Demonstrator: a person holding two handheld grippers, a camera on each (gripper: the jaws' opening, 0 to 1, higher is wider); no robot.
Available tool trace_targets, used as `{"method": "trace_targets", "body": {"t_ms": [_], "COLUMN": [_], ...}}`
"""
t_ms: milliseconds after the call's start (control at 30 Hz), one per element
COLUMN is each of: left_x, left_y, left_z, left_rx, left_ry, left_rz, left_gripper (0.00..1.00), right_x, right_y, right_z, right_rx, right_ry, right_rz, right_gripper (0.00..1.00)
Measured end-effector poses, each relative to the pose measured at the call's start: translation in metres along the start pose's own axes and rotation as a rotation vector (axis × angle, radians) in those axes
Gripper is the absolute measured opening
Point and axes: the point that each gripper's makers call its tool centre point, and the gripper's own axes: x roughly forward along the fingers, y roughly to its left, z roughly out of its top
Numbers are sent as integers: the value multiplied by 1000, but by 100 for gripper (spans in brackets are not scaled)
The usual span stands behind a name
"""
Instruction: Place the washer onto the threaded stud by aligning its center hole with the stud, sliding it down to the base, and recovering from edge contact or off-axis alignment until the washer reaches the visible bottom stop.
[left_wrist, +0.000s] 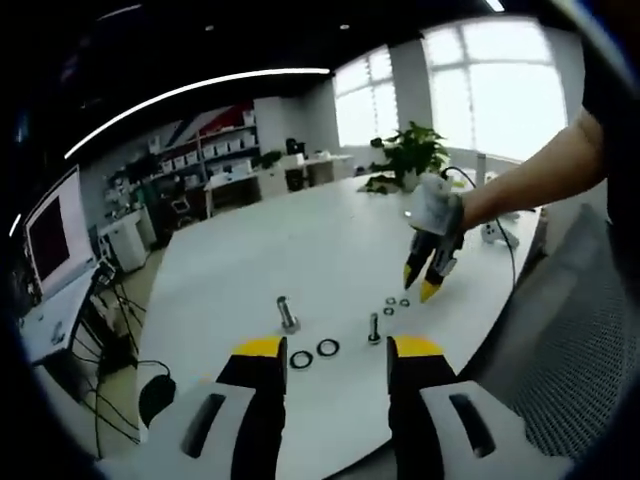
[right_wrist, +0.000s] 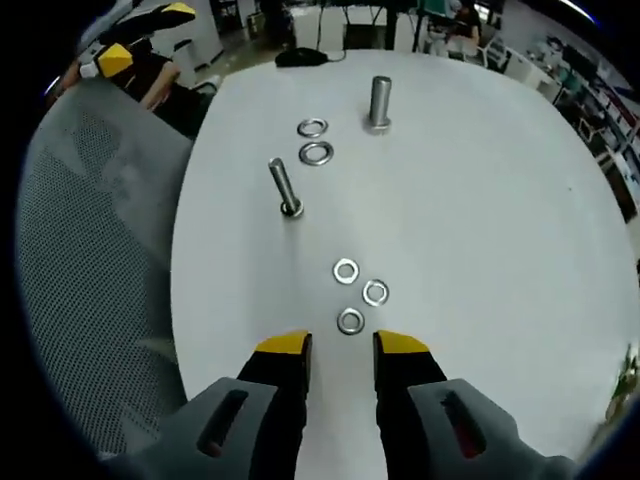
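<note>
Two upright threaded studs stand on the white table (right_wrist: 500, 230): a thin stud (right_wrist: 285, 187) (left_wrist: 374, 328) and a thicker stud (right_wrist: 380, 102) (left_wrist: 288, 315). Three small washers (right_wrist: 350, 321) (left_wrist: 390, 302) lie flat just ahead of my right gripper (right_wrist: 341, 345), which is open and empty. Two larger washers (right_wrist: 316, 153) (left_wrist: 328, 347) lie between the studs. My left gripper (left_wrist: 337, 350) is open, with nothing between its jaws, near the table edge in front of the larger washers. In the left gripper view the right gripper (left_wrist: 420, 283) hangs above the small washers, tips pointing down.
A grey mesh chair (right_wrist: 90, 260) (left_wrist: 580, 330) stands against the table edge by the thin stud. A black mouse (left_wrist: 155, 395) with a cable lies near the table's corner. A potted plant (left_wrist: 410, 150) sits at the far end, and a monitor (left_wrist: 50, 235) is off to the side.
</note>
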Motion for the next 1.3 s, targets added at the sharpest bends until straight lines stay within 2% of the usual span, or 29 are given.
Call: {"method": "trace_targets", "body": {"t_ms": [333, 567, 667, 800, 1200, 1300], "left_x": [2, 2, 2, 3, 2, 2], "left_y": [-3, -3, -4, -4, -5, -5], "left_z": [-3, -4, -5, -6, -7, -7], "left_rx": [5, 11, 12, 16, 18, 20], "left_ry": [21, 30, 33, 38, 39, 40], "left_rz": [-13, -16, -17, -21, -24, -23], "left_gripper": [34, 33, 33, 33, 33, 34], "right_x": [10, 11, 12, 12, 12, 10], "right_y": [-1, -5, -7, -8, -8, -9], "right_z": [-1, 2, 4, 2, 2, 3], "right_rx": [0, -6, -9, 12, -7, -29], "right_ry": [13, 6, 0, 9, 13, 11], "right_rz": [-5, -22, -29, -32, -35, -55], "right_gripper": [26, 21, 16, 17, 14, 14]}}
